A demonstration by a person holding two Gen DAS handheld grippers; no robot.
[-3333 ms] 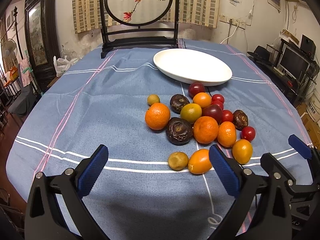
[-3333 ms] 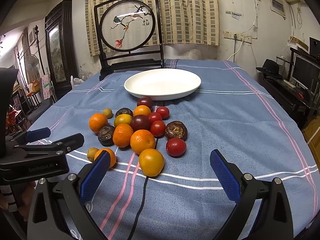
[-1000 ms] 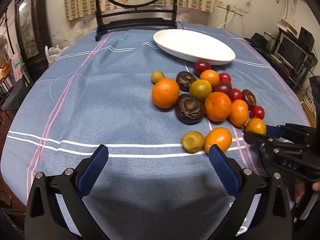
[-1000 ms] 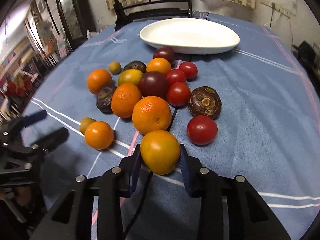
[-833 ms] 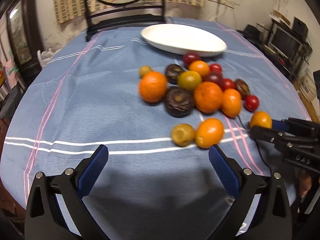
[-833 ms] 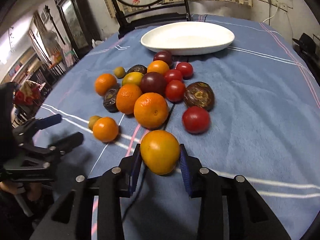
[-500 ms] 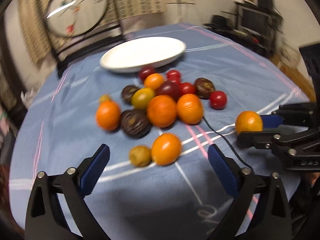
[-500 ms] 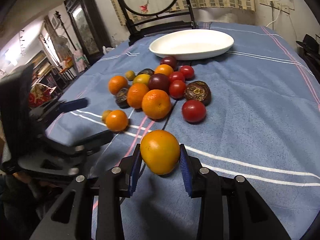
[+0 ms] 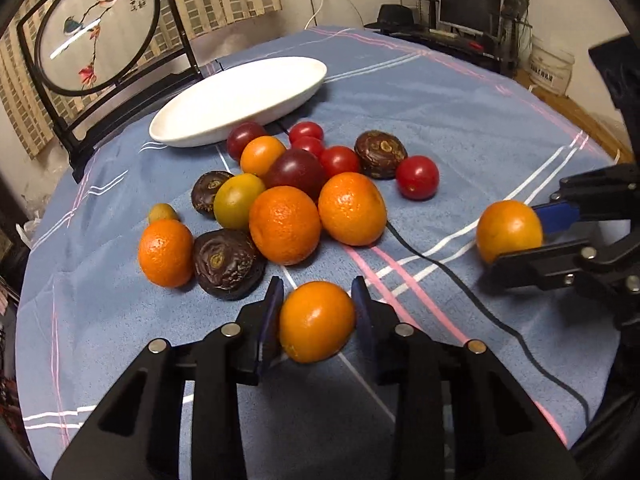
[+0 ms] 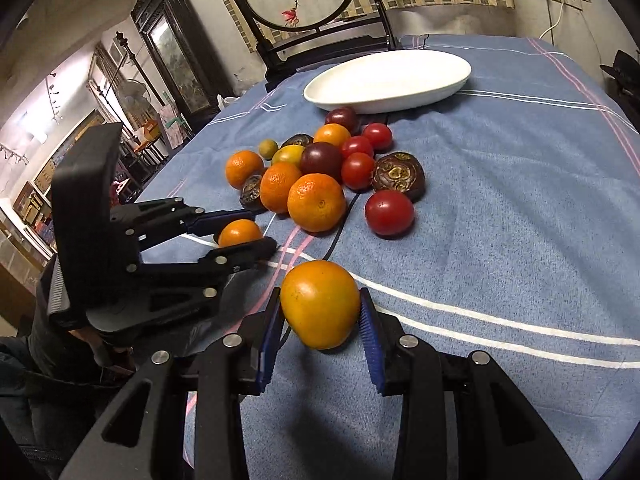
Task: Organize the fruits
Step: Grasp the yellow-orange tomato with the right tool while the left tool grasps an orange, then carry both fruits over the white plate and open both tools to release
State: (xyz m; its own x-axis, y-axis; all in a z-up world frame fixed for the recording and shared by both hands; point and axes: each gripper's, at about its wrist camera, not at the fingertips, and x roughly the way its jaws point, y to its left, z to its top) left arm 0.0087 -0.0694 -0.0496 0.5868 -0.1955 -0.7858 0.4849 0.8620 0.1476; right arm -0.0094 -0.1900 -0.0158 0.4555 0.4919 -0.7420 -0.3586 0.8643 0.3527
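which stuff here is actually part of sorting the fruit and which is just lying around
Part of the job:
- orange fruit between the closing left gripper fingers
- yellow-orange fruit held in the right gripper
- fruit pile on the cloth
- white plate, with nothing in it

Just lying about:
- black cable
- round embroidered screen
- monitor
- black hat

Black hand-held gripper (image 9: 316, 316) — blue pads (image 10: 267, 336).
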